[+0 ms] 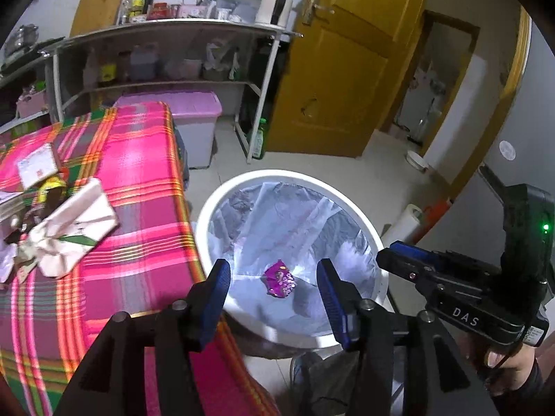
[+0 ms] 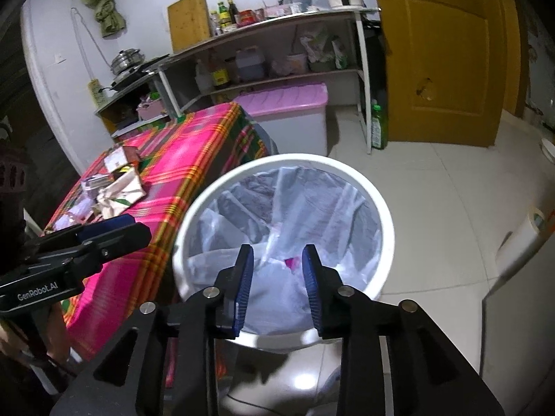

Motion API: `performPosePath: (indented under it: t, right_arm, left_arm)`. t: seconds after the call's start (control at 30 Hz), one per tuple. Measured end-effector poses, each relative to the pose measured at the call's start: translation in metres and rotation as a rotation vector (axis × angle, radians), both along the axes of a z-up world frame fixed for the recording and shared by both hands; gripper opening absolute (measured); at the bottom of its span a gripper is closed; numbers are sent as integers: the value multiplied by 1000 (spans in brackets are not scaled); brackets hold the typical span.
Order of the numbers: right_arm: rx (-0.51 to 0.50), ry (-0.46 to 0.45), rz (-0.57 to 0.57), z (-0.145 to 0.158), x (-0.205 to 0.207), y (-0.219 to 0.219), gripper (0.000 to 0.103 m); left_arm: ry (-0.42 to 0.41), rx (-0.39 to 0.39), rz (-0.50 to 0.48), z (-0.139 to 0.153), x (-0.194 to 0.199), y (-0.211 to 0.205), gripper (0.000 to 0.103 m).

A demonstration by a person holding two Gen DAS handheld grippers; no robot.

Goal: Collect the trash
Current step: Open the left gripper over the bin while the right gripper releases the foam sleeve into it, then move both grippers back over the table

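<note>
Drop step: left gripper (image 1: 274,287) and right gripper (image 2: 275,270) hover over the lined bin (image 1: 376,242), jaws apart and empty, purple wrapper (image 1: 280,279) inside. Next, probably back to the worktop (image 1: 145,187) for the crumpled paper (image 1: 74,225)

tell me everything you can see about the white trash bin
The trash bin is round, white and looks like plastic, with a wide smooth rim. It stands upright on the pale tiled floor, close beside the table with the pink plaid cloth; whether they touch is unclear. A thin, crinkled, translucent white bag lines it. At the bottom lies one small purple wrapper, partly hidden by bag folds in the right wrist view. Otherwise the bin looks nearly empty.
</note>
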State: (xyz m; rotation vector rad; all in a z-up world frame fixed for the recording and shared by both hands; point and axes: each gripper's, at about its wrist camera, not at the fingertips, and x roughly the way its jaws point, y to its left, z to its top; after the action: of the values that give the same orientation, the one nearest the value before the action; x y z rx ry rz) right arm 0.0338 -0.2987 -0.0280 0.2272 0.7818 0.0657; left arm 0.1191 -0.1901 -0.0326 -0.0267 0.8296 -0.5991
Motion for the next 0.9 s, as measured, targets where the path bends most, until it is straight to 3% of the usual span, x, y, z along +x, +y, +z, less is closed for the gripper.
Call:
performPosePath:
  t: [0.33, 0.8, 0.9]
  right_arm:
    - [-6, -39, 57, 16, -5, 30, 42]
    - [24, -60, 226, 26, 2, 99, 49]
    - [26, -64, 258, 26, 5, 111, 59]
  left_arm:
    - [-53, -9, 86, 14, -22, 49, 52]
    - [-107, 6, 276, 21, -42, 135, 52]
    - [-112, 15, 319, 19, -45, 154, 52]
